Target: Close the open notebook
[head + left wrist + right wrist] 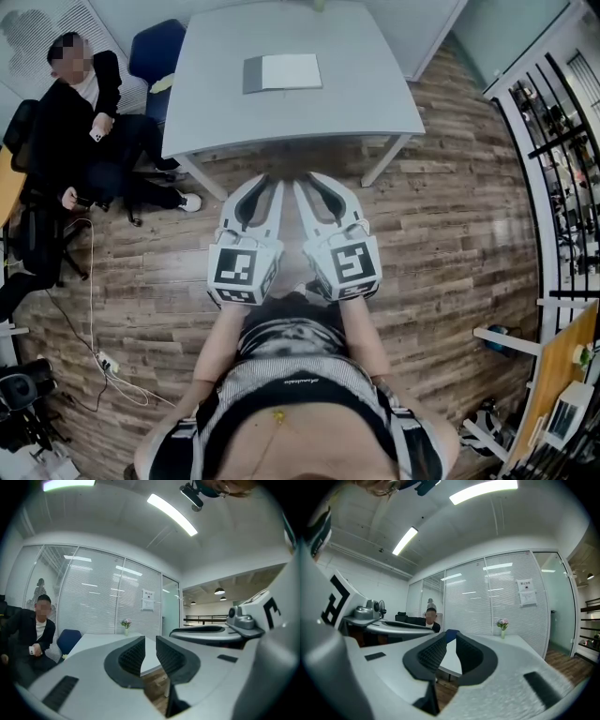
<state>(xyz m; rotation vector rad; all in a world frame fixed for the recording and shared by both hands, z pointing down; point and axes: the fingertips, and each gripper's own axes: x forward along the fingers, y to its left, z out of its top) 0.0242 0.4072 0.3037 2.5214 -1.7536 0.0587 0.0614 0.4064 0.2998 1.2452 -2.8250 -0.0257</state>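
Open notebook [283, 72], white page beside grey cover, lying flat mid-top on pale grey rectangular table [375, 103], clear of all four edges. Short of the near edge, side by side over wood-plank floor [450, 234]: left white hand-held gripper [265, 183] and right white hand-held gripper [312, 180]. Both pairs of jaws slightly apart, nothing between them. Notebook untouched.

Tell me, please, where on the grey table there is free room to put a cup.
The grey rectangular table is bare between the open white notebook and its near edge, and right of the notebook. The left strip is narrow, with a blue chair and a seated person beside it.
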